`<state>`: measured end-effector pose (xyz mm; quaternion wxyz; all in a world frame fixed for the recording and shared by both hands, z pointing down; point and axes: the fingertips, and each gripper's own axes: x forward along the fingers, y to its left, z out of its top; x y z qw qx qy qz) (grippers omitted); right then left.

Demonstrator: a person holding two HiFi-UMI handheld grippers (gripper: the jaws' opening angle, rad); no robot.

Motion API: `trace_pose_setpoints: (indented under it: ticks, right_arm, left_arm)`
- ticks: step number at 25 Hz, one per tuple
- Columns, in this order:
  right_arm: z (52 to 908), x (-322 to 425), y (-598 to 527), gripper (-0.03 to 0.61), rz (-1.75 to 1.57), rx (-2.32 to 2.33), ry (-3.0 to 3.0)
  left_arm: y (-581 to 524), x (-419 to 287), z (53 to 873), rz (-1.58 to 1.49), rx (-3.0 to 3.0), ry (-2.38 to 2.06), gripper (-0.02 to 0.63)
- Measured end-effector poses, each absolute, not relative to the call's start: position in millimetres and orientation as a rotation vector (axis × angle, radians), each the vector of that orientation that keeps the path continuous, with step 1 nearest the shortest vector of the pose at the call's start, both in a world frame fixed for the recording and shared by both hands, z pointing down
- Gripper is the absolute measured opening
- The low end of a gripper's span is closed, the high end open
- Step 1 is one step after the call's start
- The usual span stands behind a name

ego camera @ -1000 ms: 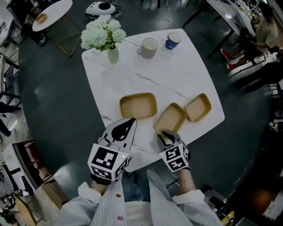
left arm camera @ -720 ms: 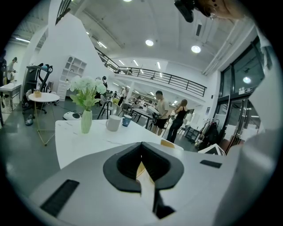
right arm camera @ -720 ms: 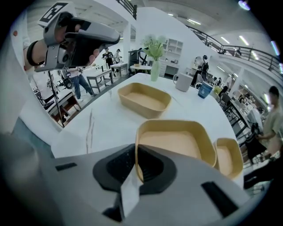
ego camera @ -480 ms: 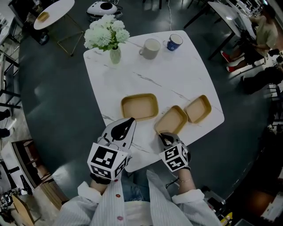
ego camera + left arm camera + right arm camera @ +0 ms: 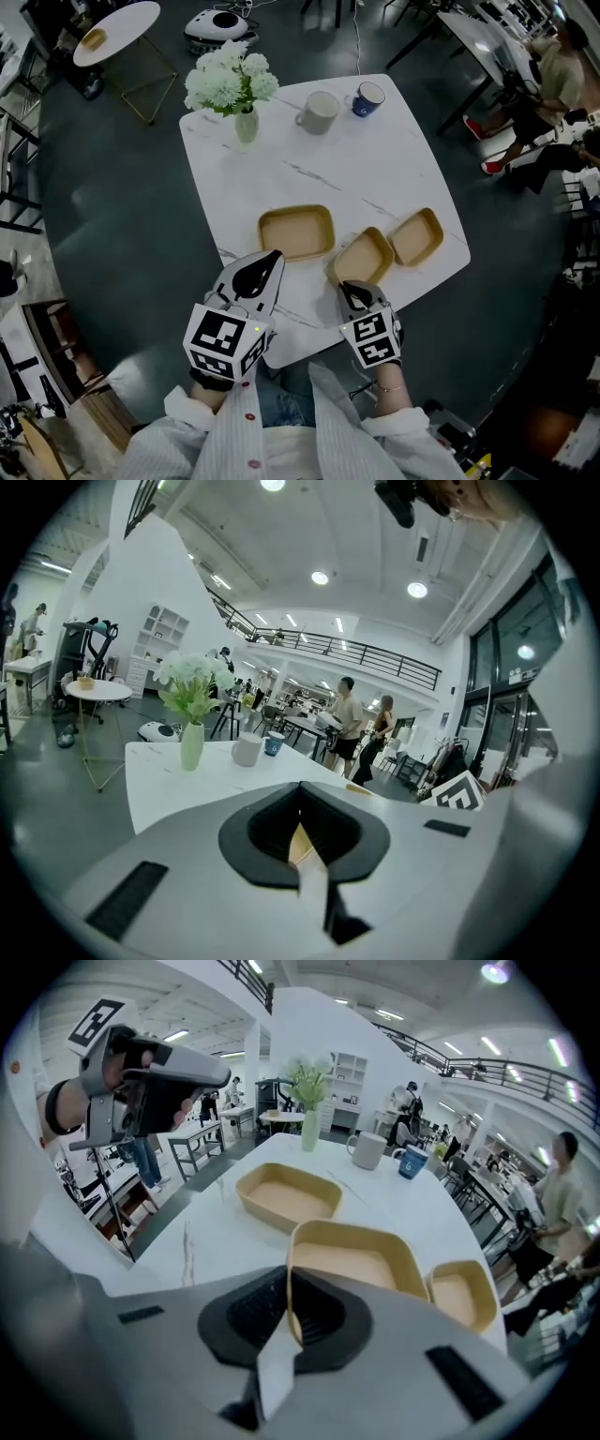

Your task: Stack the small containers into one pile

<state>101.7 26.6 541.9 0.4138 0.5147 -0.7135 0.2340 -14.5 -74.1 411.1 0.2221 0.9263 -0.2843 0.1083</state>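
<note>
Three tan containers lie on the white marble table (image 5: 375, 169): a large one (image 5: 296, 232) on the left, a middle one (image 5: 365, 256) and a small one (image 5: 417, 236) on the right. My right gripper (image 5: 349, 292) is shut on the middle container (image 5: 352, 1265), with its near rim pinched between the jaws (image 5: 289, 1312). The large container (image 5: 286, 1196) and the small one (image 5: 462, 1296) sit on either side of it, and the small one touches the middle one. My left gripper (image 5: 262, 267) hovers over the table's near edge just short of the large container, shut and holding nothing (image 5: 302, 841).
A vase of white flowers (image 5: 246, 122), a white cup (image 5: 318, 112) and a blue mug (image 5: 367, 98) stand along the far edge. The table's front edge runs right below both grippers. A small round table (image 5: 114, 31) and seated people (image 5: 553, 75) are beyond.
The head view has shifted a little, so the table sits slightly lower in frame. Both grippers and the three containers keep their places relative to each other.
</note>
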Motion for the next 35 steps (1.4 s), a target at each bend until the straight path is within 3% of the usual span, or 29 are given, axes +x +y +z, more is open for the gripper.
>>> trace_pose_setpoints:
  ticks: [11, 20, 35]
  right_arm:
    - [492.7, 95.3, 7.1, 0.021, 0.598, 1.467, -1.820]
    - [448.0, 49.0, -27.8, 0.023, 0.537, 1.438, -1.945]
    - [460.8, -12.0, -65.9, 0.023, 0.635, 1.359, -2.005]
  left_arm:
    - [-84.1, -30.0, 398.9, 0.263, 2.578, -0.796, 0.017]
    - [-91.6, -51.6, 396.2, 0.255, 2.577, -0.824, 0.017]
    - [-107.7, -97.1, 403.2, 0.240, 2.518, -0.939, 0.017]
